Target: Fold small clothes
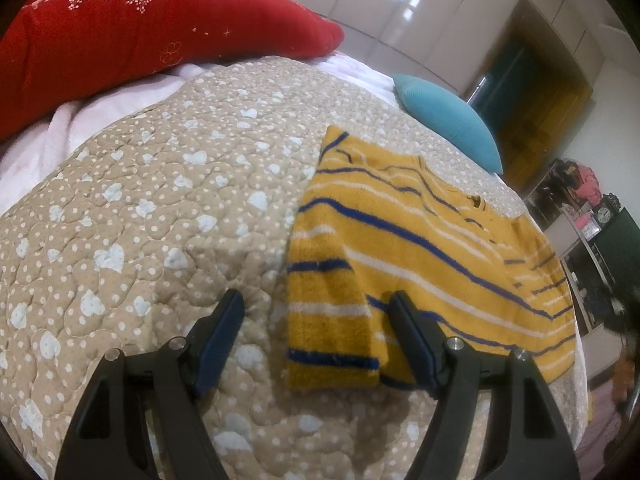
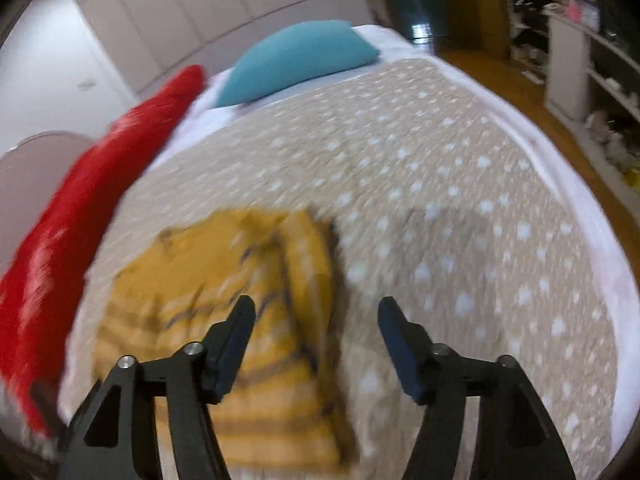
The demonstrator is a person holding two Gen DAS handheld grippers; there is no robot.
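Observation:
A small yellow sweater [image 1: 404,240] with blue and white stripes lies flat on the quilted bedspread [image 1: 152,208], one sleeve folded in over its near left side. My left gripper [image 1: 316,300] hovers open over that folded sleeve, its right finger above the knit and its left finger above the quilt. In the blurred right wrist view the same sweater [image 2: 224,288] lies low and left. My right gripper [image 2: 316,306] is open above the sweater's right edge, with nothing held between its fingers.
A red pillow [image 1: 120,28] and a teal pillow [image 1: 448,116] lie at the far side of the bed. A white sheet edges the quilt [image 2: 600,248]. Beyond the bed are a wooden floor [image 2: 532,92] and cluttered shelves [image 2: 576,52].

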